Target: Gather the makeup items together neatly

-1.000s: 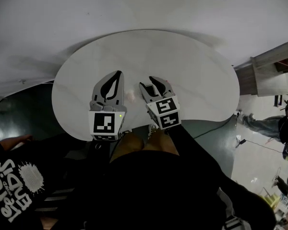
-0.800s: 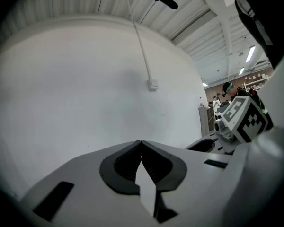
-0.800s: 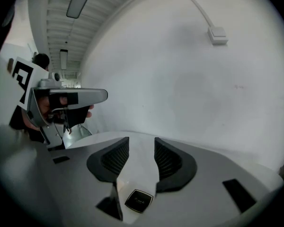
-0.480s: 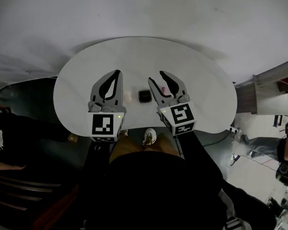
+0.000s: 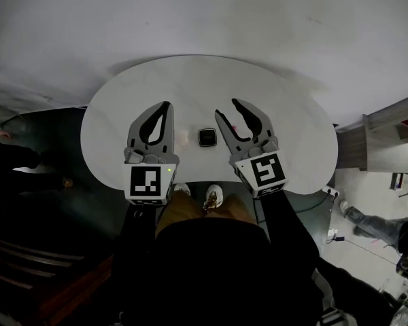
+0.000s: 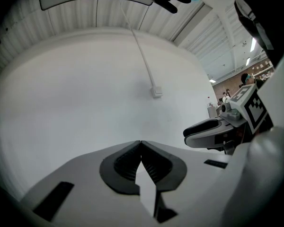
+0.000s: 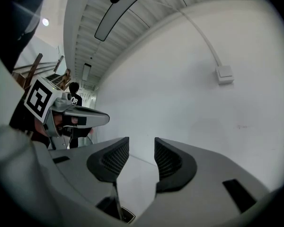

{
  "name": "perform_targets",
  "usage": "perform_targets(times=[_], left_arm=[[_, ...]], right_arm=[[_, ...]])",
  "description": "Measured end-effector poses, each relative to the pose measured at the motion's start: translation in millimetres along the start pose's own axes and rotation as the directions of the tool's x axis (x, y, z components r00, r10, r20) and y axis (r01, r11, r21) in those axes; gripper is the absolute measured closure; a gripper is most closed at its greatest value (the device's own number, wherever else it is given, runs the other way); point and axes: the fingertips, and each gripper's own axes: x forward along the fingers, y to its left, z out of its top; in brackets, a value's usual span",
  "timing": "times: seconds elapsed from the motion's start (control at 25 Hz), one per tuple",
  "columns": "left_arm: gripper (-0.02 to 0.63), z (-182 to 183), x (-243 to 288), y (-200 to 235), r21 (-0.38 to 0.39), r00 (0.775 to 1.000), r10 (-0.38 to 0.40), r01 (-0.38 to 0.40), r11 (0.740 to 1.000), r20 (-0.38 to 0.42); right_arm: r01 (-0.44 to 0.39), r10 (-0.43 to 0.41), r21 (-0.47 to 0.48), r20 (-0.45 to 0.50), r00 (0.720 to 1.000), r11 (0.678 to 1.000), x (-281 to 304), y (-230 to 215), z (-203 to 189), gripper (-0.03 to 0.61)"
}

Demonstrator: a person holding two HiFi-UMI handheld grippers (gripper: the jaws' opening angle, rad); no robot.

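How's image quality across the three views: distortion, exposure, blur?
Head view: heavy fisheye bows the white table, bright against near-black clothing; the small dark square item lacks detail. Left gripper view: dark vignetted corners, evenly lit wall, sharp. Right gripper view: same vignette, wall conduit curves.

Pink item [image 5: 232,128] half behind right hand-held gripper [image 5: 226,107]

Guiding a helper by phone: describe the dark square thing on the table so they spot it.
Find the white oval table. Near its front edge, between the left tongs and the right tongs, lies a small flat case. It alone is dark and square; the pink item beside it is pale.
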Motion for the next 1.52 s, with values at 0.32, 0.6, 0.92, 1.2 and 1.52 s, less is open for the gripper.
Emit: perform_targets(times=[0.32, 0.6, 0.92, 1.2, 1.52], left_arm=[[0.597, 6.2, 0.1, -6.8, 0.011, 1.0, -0.022, 0.022, 1.0, 0.02], [0.597, 8.0, 1.0, -15.2, 0.023, 0.999, -0.038, 0.037, 0.999, 0.032], [0.597, 10.9, -0.3, -18.7, 0.002, 0.998, -0.037, 0.037, 0.999, 0.046], [0.597, 6.8, -1.6, -13.2, 0.024, 0.999, -0.032, 0.031, 0.999, 0.036], [0.597, 12.5, -0.8, -12.2, 0.011, 0.998, -0.034, 0.034, 0.999, 0.046]], right_arm=[[0.019, -0.019, -0.023, 0.025, 1.0, 1.0, -6.5, -4.3, 8.8, 0.397], [-0.072, 0.072, 0.018, 0.009, 0.997, 0.997, -17.2, 7.2, 6.7, 0.552], [-0.062, 0.062, -0.02, 0.017, 0.998, 0.998, -18.0, 10.3, 11.0, 0.552], [-0.033, 0.034, -0.053, 0.026, 0.999, 0.998, -15.1, 9.6, 16.6, 0.552], [-0.006, 0.007, -0.052, 0.027, 1.0, 0.999, -16.0, 1.9, 16.2, 0.552]])
